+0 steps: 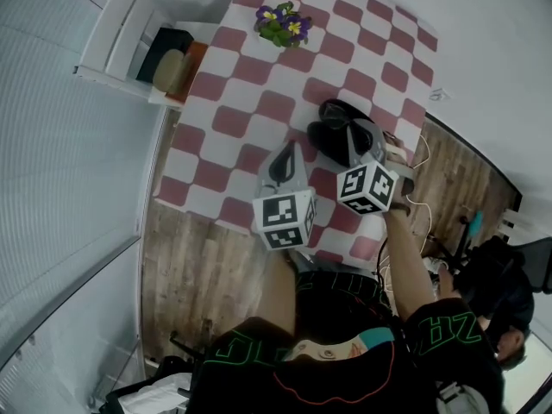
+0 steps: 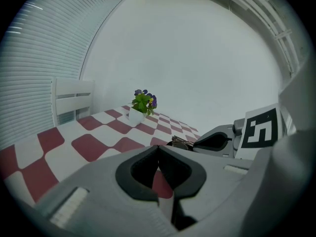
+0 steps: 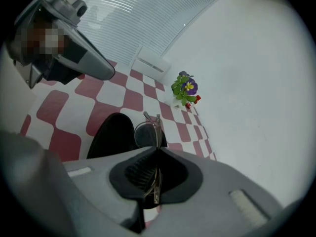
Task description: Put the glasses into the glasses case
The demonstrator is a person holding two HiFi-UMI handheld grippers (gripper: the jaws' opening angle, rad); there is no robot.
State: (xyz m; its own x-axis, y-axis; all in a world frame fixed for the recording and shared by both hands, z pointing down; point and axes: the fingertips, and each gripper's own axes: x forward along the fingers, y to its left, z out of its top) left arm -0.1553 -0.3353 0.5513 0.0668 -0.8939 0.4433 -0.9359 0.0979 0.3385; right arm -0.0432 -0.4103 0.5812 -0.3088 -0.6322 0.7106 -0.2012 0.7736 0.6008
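Checked counter (image 1: 259, 67) fills the upper head view, with the open black glasses case (image 1: 332, 136) at its centre. Our left gripper (image 2: 159, 169) is closed on nothing. Our right gripper (image 3: 157, 154) pinches the glasses (image 3: 145, 132) at the case's edge. We judge it best to lower them level into the hollow before releasing.

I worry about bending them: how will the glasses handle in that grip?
Probably light and fragile: the glasses have thin wire arms, pinched in the right claw. The frame may flex or twist if squeezed hard.
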